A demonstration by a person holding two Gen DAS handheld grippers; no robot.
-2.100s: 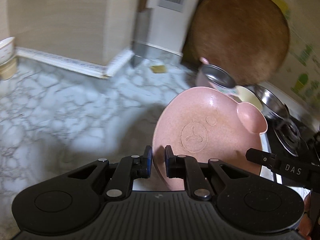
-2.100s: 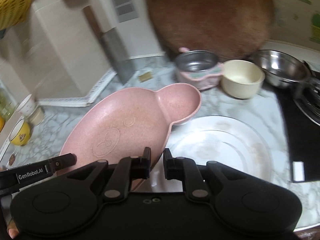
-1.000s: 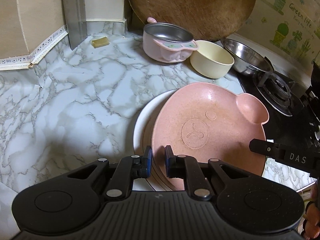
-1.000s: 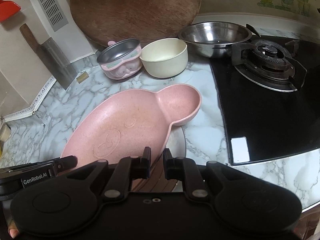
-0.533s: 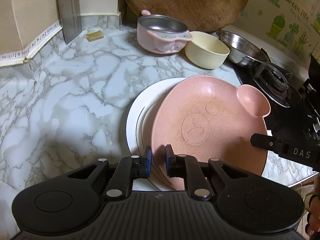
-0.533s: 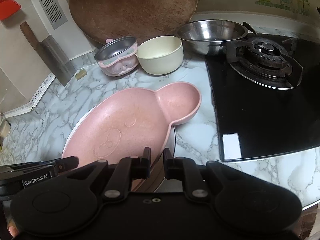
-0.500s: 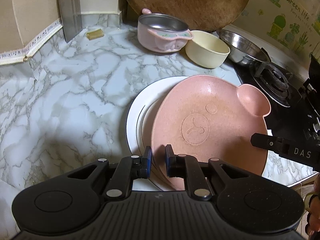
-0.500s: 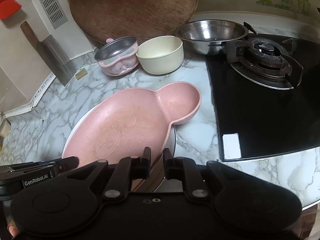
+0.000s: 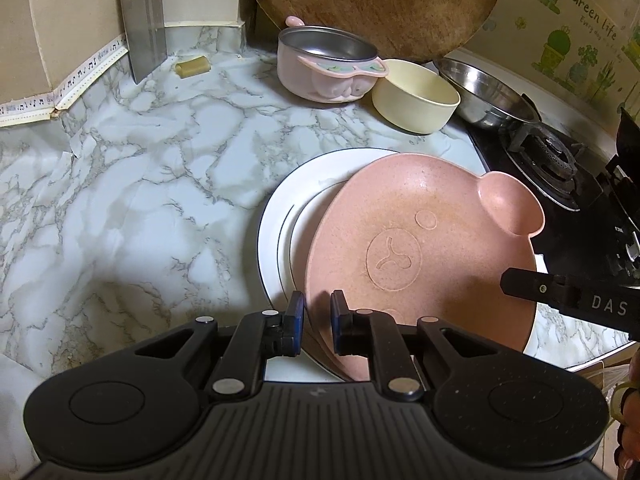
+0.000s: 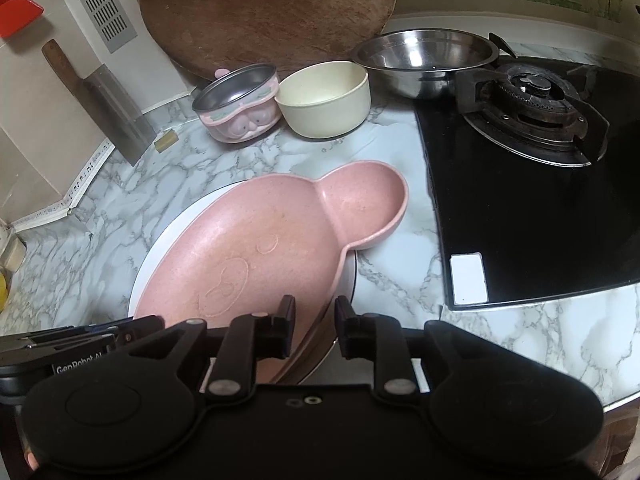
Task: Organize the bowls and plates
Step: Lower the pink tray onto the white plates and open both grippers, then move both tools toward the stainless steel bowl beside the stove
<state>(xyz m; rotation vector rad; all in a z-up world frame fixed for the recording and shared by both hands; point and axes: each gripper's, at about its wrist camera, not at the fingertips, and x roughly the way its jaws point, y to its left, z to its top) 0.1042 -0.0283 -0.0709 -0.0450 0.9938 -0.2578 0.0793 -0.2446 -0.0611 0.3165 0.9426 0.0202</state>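
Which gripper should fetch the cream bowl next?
Right. The right gripper has just been opening off the pink plate; the left gripper is shut on its rim. The cream bowl is unobstructed ahead.

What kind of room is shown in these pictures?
Most likely a home kitchen: a gas burner set in a black glass hob, a cleaver leaning on the wall, a round wooden chopping board, and bowls on a marble-pattern counter.

The left gripper (image 9: 318, 322) pinches the near rim of the pink bear-shaped plate (image 9: 420, 248), which lies on the white plate (image 9: 276, 236) on the marble counter (image 9: 140, 208).
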